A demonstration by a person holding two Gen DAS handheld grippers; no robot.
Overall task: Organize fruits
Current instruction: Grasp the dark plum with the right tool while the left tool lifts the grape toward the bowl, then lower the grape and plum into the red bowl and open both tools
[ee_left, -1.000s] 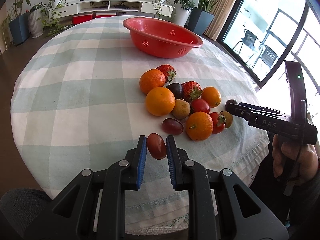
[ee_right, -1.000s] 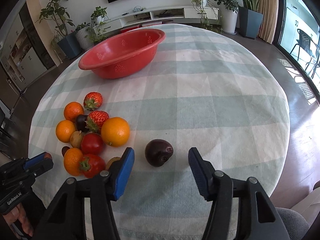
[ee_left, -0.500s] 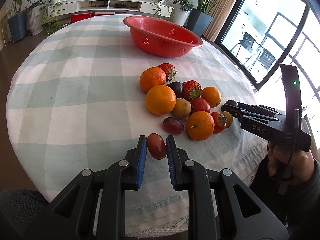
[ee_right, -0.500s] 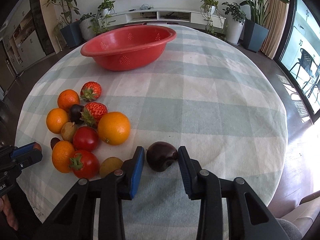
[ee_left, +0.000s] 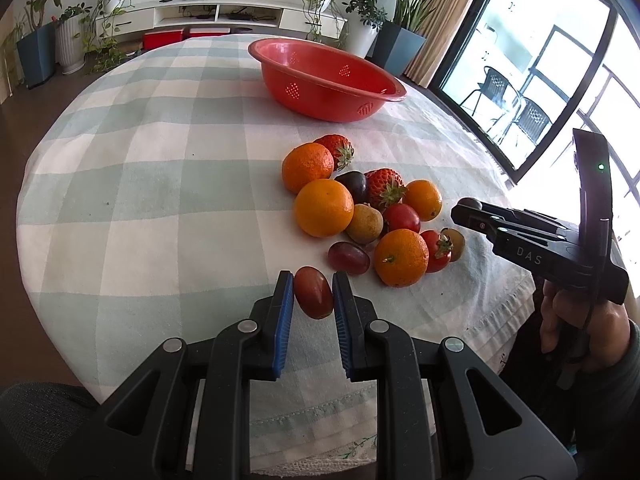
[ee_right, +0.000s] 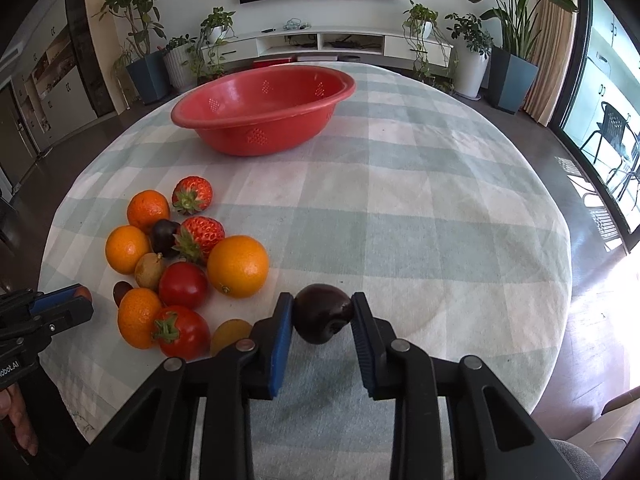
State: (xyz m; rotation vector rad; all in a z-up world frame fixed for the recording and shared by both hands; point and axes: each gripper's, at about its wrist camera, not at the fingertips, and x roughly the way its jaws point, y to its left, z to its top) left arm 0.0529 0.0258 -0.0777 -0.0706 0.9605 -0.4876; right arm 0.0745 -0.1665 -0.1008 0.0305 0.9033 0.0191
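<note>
Left wrist view: left claw [ee_left: 313, 294] narrowed on a small reddish grape tomato [ee_left: 313, 292], blue pads touching both sides, fruit at the near table edge.
Right wrist view: right claw [ee_right: 323, 315] closed in on a dark plum [ee_right: 323, 313], pads against both flanks; lifted or resting on the cloth, cannot tell.
Basket: red colander [ee_right: 262, 110] at the far side of the table [ee_right: 420, 208], well apart from both claws, inside looks bare.
Pile: oranges, among them the large orange [ee_right: 237, 266], plus strawberries, tomatoes, kiwis, a purple grape [ee_left: 348, 257], clustered between claws and colander.
Done: nothing in the colander as far as visible; two fruits gripped.
Left: carry both to the colander, then the rest of the pile, judged almost wholly ahead.
</note>
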